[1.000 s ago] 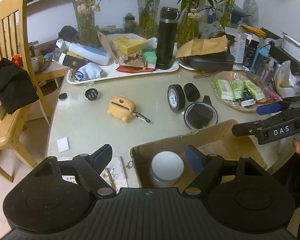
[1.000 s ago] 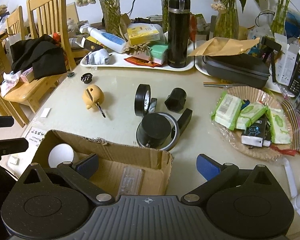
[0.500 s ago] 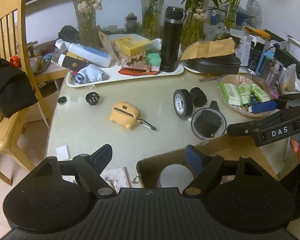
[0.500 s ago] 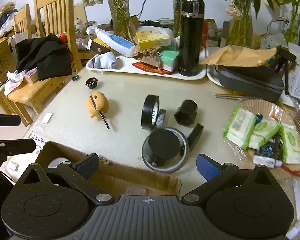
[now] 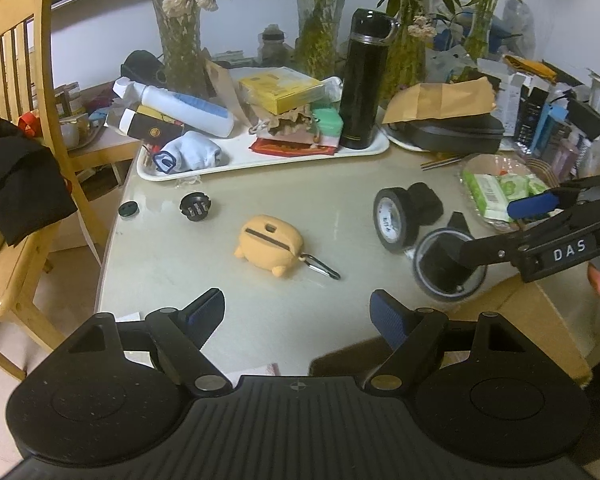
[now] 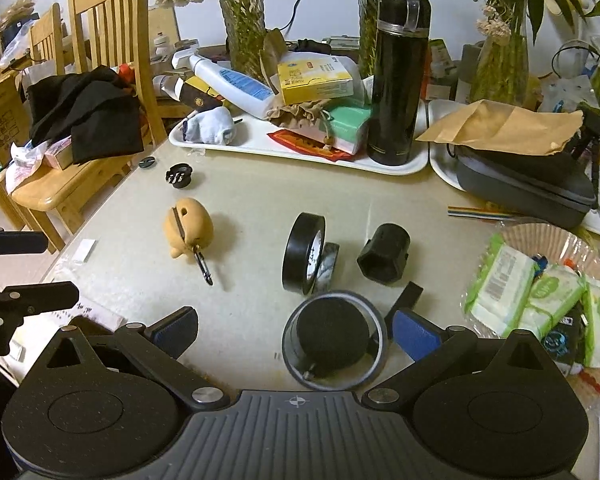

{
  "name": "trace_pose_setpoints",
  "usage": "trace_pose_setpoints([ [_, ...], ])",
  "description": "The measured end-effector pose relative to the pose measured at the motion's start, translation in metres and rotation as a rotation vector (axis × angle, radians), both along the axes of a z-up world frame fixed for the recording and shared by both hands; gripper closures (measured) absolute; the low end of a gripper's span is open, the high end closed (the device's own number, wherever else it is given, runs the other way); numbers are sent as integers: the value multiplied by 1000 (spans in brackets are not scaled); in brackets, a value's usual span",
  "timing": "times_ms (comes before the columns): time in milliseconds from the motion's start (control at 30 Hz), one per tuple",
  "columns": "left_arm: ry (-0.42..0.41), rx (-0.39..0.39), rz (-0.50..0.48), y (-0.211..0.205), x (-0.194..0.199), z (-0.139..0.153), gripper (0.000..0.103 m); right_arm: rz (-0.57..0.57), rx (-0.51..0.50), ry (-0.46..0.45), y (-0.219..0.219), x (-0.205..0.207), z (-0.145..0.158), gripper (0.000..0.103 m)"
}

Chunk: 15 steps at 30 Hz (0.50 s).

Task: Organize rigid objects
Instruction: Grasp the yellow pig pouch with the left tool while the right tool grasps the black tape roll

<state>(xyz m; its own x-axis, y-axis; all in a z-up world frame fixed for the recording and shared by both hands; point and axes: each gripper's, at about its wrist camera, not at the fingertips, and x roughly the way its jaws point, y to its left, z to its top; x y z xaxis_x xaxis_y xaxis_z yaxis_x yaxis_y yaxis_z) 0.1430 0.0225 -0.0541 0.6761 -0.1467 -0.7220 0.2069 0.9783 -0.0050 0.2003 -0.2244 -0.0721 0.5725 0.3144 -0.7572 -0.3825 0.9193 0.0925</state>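
Closing our spread, empty right tongs [image 6: 294, 330] could topple the upright tape roll [image 6: 303, 253] just ahead. Our left tongs [image 5: 298, 312] gape empty too.

Both views have advanced across the table [image 5: 260, 184]. The cardboard box [image 5: 532, 320], earlier filling the foreground with its white cup, has slipped almost out of view. The right gripper [image 6: 294, 332] now frames the round black object in its ring [image 6: 334, 336].
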Motion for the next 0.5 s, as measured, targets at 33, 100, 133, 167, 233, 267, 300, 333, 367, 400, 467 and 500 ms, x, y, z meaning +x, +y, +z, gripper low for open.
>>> trace_pose_setpoints([
  [33,1,2,0,1,3,-1,23,-1,1,1,0,2,0,0],
  [100,5,10,-1,2,8,-4,23,-1,3,4,1,7,-2,0],
  [133,7,14,-1,3,11,-6,23,-1,2,6,2,10,-2,0],
  [167,9,16,-2,3,13,-8,23,0,1,8,3,12,-3,0],
  [233,12,16,-7,5,18,-11,23,4,-1,9,4,16,-4,0],
  [267,13,16,-7,6,20,-12,23,7,-2,9,5,17,-5,0],
  [300,13,16,-9,7,23,-13,23,8,-4,10,6,19,-5,0],
  [333,14,17,-10,7,25,-14,23,10,-6,11,7,21,-6,0],
  [367,14,17,-11,8,27,-15,23,11,-6,11,7,22,-6,0],
  [400,14,16,-11,8,27,-15,23,12,-6,13,8,24,-7,0],
  [467,16,14,-15,10,33,-18,23,14,-8,15,10,28,-8,0],
  [500,17,15,-15,11,35,-20,23,16,-10,15,10,30,-9,0],
])
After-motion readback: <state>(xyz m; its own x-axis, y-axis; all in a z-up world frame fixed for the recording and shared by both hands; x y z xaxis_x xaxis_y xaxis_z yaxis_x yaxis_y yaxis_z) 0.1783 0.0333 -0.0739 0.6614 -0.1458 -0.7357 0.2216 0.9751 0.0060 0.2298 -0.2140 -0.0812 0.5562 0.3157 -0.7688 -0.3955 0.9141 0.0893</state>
